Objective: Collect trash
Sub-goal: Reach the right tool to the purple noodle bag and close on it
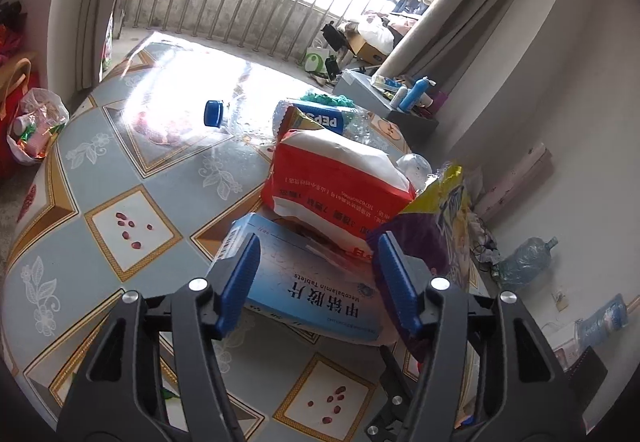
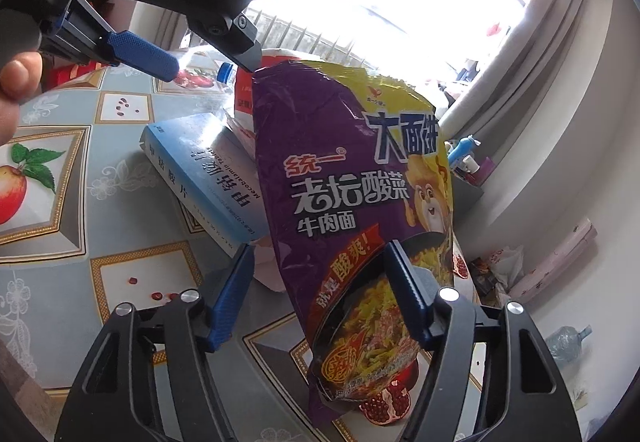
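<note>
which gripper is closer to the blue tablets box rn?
Left. The left gripper is open with the blue tablets box between its fingers. The right gripper straddles the purple noodle packet, with the box beyond its left finger.

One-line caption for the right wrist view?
Open right claw straddles a purple noodle packet beside a blue medicine box.

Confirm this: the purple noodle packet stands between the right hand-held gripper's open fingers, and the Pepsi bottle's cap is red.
Only the cap is wrong: the Pepsi bottle has a blue cap, as the left wrist view shows. The purple noodle packet does stand between the right hand-held gripper's open fingers.
</note>
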A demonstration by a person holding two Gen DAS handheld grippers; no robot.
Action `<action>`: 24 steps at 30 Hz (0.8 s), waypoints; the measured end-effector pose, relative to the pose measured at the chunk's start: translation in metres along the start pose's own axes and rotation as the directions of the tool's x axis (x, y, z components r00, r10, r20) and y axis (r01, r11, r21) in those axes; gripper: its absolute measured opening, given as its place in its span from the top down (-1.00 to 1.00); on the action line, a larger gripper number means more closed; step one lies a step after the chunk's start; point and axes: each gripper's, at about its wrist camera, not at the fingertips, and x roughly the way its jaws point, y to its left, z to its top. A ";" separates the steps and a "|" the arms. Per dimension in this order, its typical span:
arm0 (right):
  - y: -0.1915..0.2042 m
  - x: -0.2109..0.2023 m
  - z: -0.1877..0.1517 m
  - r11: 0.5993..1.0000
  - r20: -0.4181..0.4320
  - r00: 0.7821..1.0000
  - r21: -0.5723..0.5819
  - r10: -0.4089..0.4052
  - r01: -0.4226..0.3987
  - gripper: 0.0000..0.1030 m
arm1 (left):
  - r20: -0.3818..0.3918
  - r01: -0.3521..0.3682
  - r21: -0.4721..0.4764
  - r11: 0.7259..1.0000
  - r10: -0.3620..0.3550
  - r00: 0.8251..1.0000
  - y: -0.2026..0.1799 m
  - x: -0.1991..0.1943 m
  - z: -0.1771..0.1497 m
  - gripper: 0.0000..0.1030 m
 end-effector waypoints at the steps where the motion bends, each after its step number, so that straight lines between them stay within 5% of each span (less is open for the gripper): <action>1: -0.002 -0.002 -0.001 1.000 0.001 1.000 0.006 0.001 -0.001 -0.02 | -0.001 0.010 0.000 1.000 -0.010 1.000 -0.002 0.001 0.000 0.04; 5: -0.016 -0.012 -0.003 0.998 -0.002 1.000 0.065 0.023 -0.023 0.50 | -0.007 0.067 0.002 0.998 -0.067 0.998 -0.013 -0.003 -0.003 0.22; 8: -0.032 -0.029 -0.009 0.991 0.010 0.999 0.129 0.045 -0.046 0.63 | -0.011 0.097 0.017 0.995 -0.097 0.995 -0.024 -0.009 -0.006 0.31; 14: -0.095 -0.064 -0.016 0.942 0.055 0.994 0.317 0.097 -0.110 0.71 | -0.014 0.136 0.065 0.989 -0.136 0.991 -0.054 -0.020 -0.011 0.32; 20: -0.187 -0.049 -0.026 0.836 0.078 0.985 0.520 0.155 -0.172 0.71 | -0.047 0.158 0.106 0.982 -0.153 0.987 -0.080 -0.018 -0.025 0.34; 24: -0.213 -0.045 -0.039 0.769 0.101 0.972 0.596 0.213 -0.231 0.75 | -0.073 0.163 0.120 0.979 -0.155 0.985 -0.091 -0.009 -0.033 0.34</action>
